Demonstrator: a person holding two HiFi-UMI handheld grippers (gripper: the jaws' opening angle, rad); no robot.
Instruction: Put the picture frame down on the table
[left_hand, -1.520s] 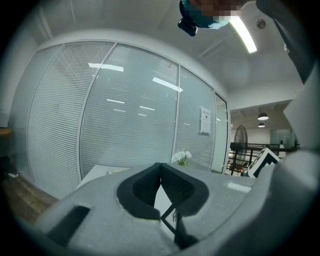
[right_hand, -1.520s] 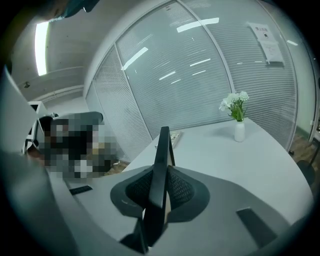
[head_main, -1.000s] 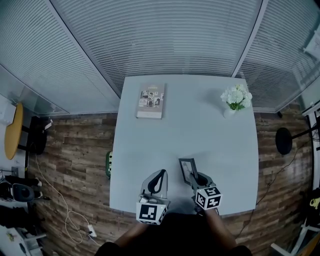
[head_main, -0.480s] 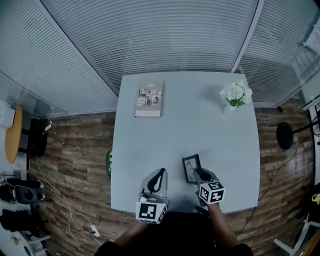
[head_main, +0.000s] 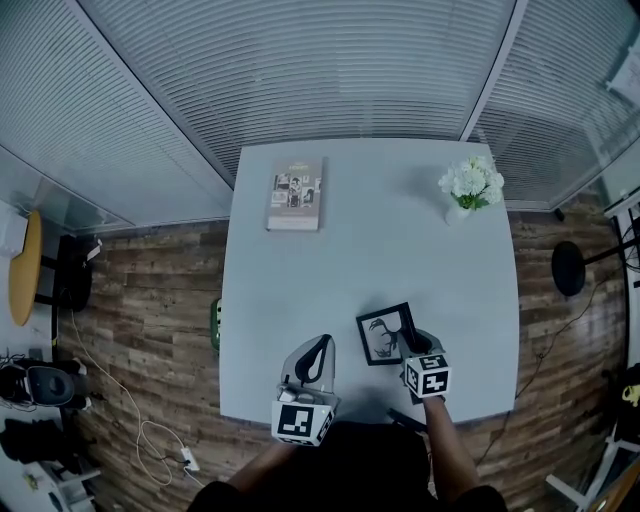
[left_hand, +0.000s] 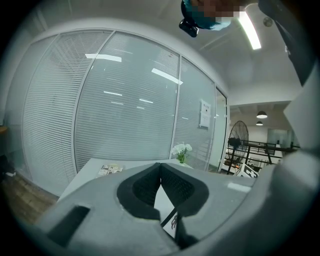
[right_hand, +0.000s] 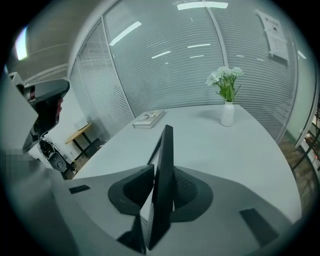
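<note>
The black picture frame (head_main: 385, 333) stands nearly upright over the near right part of the grey table (head_main: 300, 290), its antler print facing me. My right gripper (head_main: 409, 347) is shut on its right edge. In the right gripper view the frame (right_hand: 165, 165) is edge-on between the pad tips, which touch it. The jaws have just been opening slightly, with the frame between them. Whether its bottom edge rests on the table I cannot tell. My left gripper (head_main: 316, 358) hovers shut and empty near the front edge, left of the frame. A corner of the frame (left_hand: 170, 217) shows below the pads.
A book (head_main: 295, 195) lies at the table's far left. A white vase of flowers (head_main: 470, 188) stands at the far right corner. Glass walls with blinds close off the far side. Wooden floor lies either side, with cables and gear on the left.
My right gripper has moved down and a little right with the frame. The frame has turned, so more of its printed face shows. The left gripper has stayed put.
</note>
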